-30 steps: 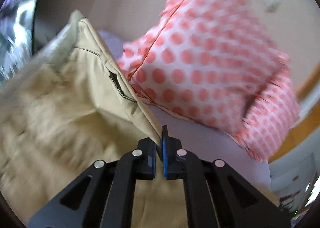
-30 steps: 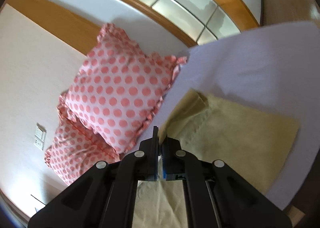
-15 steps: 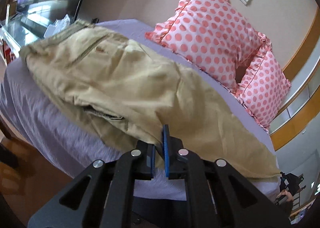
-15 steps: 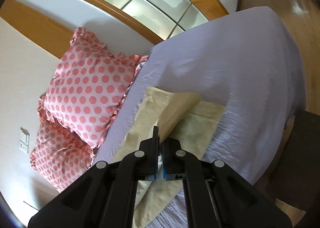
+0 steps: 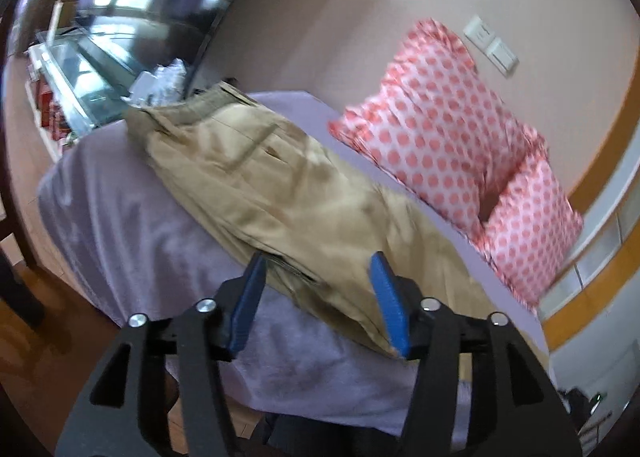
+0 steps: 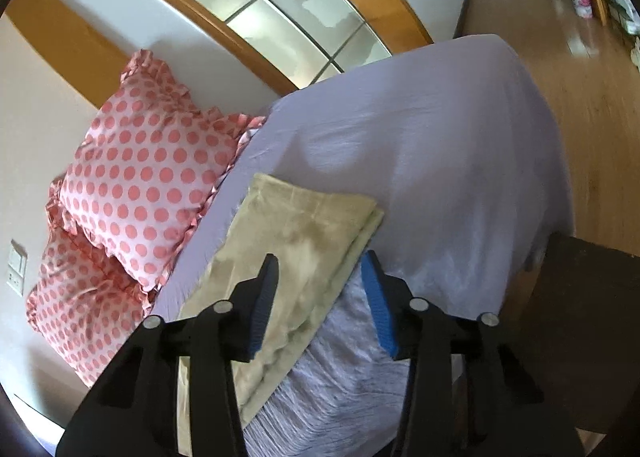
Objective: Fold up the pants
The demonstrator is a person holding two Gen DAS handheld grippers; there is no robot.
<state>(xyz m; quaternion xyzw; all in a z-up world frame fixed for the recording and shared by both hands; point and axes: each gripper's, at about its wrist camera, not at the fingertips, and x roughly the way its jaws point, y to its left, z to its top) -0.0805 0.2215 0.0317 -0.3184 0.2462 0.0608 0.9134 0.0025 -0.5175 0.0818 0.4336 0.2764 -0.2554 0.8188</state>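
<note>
We see pants lying lengthwise on bed, two pillows just behind them against wall.

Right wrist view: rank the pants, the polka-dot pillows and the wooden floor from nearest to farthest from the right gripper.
1. Pants: directly ahead, between the open right gripper's fingers.
2. Polka-dot pillows: left, at the bed's head.
3. Wooden floor: upper right, beyond the bed's far edge.

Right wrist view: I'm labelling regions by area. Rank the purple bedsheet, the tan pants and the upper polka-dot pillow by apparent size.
1. Purple bedsheet, clearly largest.
2 and 3. Tan pants and upper polka-dot pillow look alike; the pants lie nearer the camera and partly behind the jaws, so no ranking.
</note>
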